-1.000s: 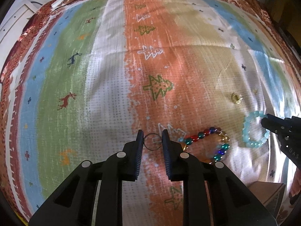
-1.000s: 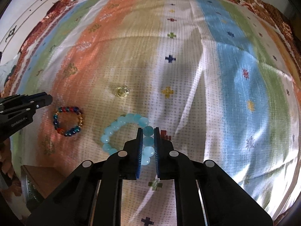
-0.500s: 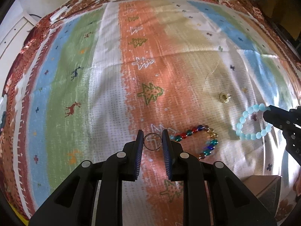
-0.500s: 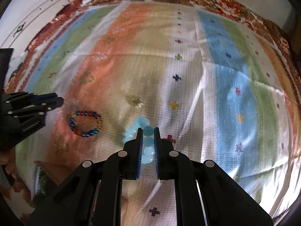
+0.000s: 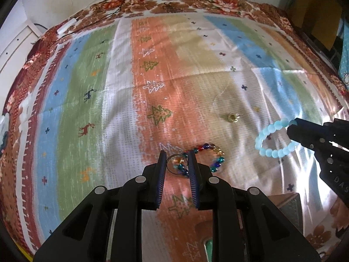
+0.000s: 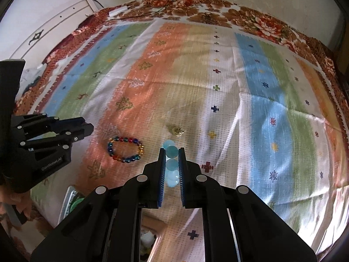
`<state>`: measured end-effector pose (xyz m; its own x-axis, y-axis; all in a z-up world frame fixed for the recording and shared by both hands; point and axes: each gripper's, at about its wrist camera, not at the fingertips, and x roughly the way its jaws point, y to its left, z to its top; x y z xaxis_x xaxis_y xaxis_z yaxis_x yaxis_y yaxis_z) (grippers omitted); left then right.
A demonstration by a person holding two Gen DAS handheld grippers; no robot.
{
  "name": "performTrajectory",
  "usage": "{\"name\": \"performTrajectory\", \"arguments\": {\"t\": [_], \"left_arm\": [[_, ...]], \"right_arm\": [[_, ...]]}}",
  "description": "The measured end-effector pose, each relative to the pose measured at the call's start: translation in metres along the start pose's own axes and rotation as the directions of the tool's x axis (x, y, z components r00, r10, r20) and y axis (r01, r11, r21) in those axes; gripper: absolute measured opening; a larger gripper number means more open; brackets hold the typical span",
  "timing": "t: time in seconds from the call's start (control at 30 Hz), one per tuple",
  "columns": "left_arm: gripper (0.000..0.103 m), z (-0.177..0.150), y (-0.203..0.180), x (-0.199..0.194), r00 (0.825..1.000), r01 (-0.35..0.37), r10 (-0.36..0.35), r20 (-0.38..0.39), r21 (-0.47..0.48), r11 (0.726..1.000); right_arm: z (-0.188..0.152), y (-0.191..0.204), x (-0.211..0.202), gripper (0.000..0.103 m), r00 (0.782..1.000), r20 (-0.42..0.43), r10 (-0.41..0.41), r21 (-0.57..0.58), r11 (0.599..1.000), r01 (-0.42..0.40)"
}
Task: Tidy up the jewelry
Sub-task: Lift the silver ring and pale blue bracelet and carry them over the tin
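Overhead, both grippers were seen above a striped cloth (image 5: 122,100) patterned with trees and deer. The left gripper (image 5: 177,167) was clamped on a thin wire ring (image 5: 174,165), held upright between its blue pads; the ring's outline was faint against the beads behind it. A multicoloured bead bracelet (image 6: 125,149) lay flat on the orange stripe, partly hidden behind the left gripper's fingers in the left wrist view but seen whole from the right wrist. The right gripper (image 6: 171,163) was closed on a pale blue bead bracelet (image 5: 275,138); from its own camera only a short stack of beads was visible between the pads, while the left wrist view showed the loop hanging clear of the cloth from the fingertips. A small gold piece (image 6: 177,130) rested on the tan stripe beyond both bracelets; its form was too small to be made out. A brown box (image 5: 285,205) was cut off at the lower edge, its contents not readable. Part of a hand (image 6: 15,200) was glimpsed at the left margin of the right wrist view, mostly out of frame. A white cabinet (image 6: 54,30) and dark cables (image 5: 113,13) were noted beyond the far edge of the cloth.
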<state>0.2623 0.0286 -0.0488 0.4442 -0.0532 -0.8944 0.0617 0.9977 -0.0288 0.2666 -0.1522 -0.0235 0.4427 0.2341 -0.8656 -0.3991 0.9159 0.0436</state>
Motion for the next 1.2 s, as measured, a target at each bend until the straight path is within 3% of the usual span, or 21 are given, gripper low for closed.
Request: {"name": "performTrajectory", "arguments": {"t": [0.5,1.2], "left_arm": [[0.02,-0.024,-0.013,-0.035,0.997,0.054,-0.053,0.054,-0.032,0.998],[0.02,-0.054,-0.018,-0.059,0.994,0.071,-0.066,0.09,-0.051,0.996]], "right_arm": [[-0.017,0.016,-0.04,0.012,0.998,0.069,0.009,0.007,1.0,-0.01],[-0.043,0.031,-0.076,0.012,0.99,0.13,0.054,-0.021,0.998,-0.052]]}}
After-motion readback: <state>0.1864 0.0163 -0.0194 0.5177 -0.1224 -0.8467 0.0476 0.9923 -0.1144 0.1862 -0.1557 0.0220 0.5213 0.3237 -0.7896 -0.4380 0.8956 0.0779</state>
